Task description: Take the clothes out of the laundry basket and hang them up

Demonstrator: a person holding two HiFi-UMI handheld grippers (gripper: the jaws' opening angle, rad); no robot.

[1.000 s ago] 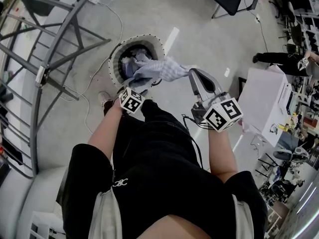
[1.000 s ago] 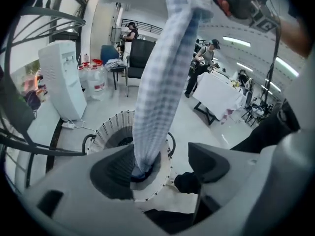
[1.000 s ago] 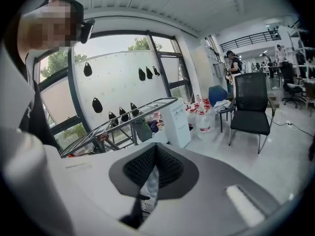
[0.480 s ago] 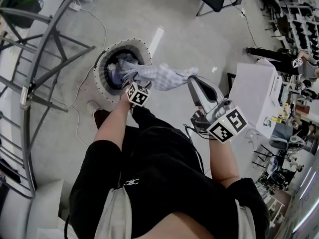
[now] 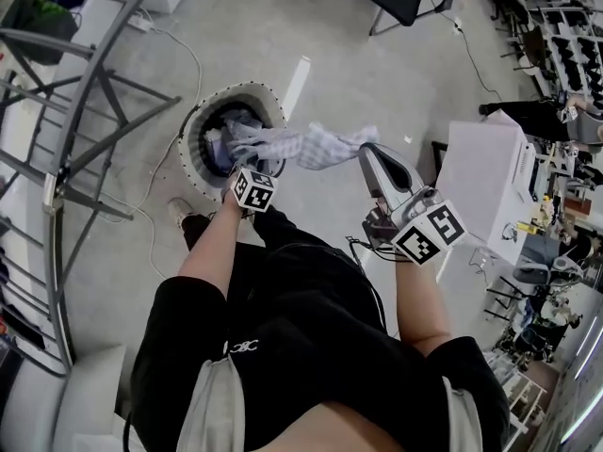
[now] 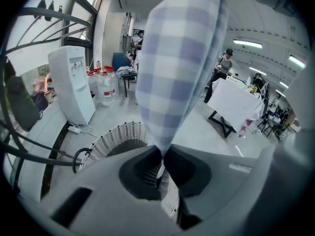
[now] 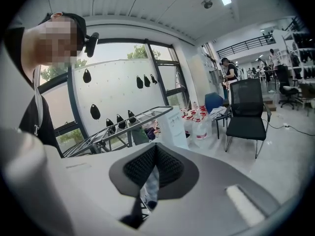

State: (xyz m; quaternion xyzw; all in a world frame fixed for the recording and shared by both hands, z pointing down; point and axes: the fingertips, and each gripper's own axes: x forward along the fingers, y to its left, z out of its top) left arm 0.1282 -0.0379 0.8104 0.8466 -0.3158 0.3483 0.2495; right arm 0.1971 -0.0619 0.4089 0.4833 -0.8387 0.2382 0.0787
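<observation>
Your left gripper has just closed tight on the checked shirt, and your right gripper pinches its other end. The shirt spans both, trailing into the basket. Lift both 2 ends evenly, then carry it to the rack.

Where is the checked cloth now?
In the head view, the checked cloth stretches from the laundry basket at centre-left to the right gripper, which clamps it.

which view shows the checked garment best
Head view: most of the checked garment shows, stretched out from the laundry basket. The left gripper view shows only one fold, pinched in its jaws; the right gripper view, a sliver between its jaws.
</observation>
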